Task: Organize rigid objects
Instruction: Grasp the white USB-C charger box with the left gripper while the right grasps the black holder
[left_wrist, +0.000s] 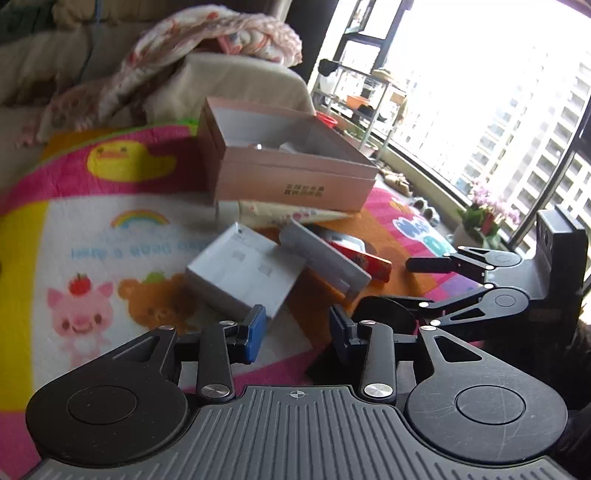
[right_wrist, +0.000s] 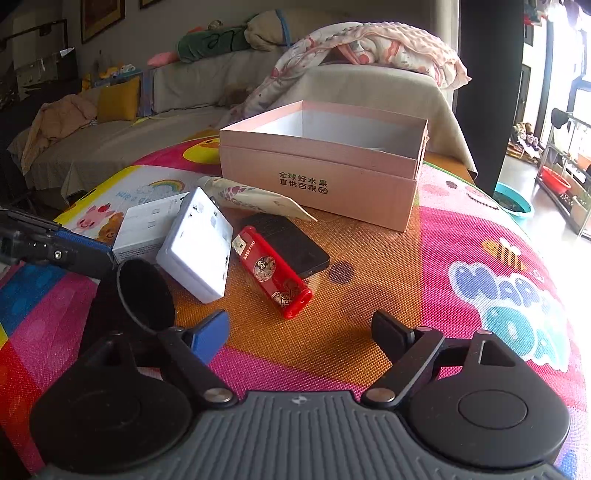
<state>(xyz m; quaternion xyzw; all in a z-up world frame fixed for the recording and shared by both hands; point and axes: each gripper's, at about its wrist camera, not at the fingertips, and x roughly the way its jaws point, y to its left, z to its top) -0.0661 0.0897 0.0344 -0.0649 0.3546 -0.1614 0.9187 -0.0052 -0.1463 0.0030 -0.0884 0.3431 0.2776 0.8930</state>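
Both grippers hover low over the play mat (right_wrist: 369, 266). My left gripper (left_wrist: 295, 332) has its fingers parted with nothing between them, and the right gripper (right_wrist: 301, 332) is spread wide and empty too. The loose pieces sit bunched in front of the pink box (right_wrist: 321, 177): a white box (left_wrist: 243, 277), a white socket plate (right_wrist: 197, 243) leaning on it, a red lighter (right_wrist: 273, 273) lying across a black phone (right_wrist: 291, 240), and a soft tube (right_wrist: 255, 197) just behind. The black round lid (right_wrist: 146, 295) sits right at my left fingers. I judge the stack risky: grab the plate and the lighter may roll. The grippers are close, so crossing paths could knock them together.
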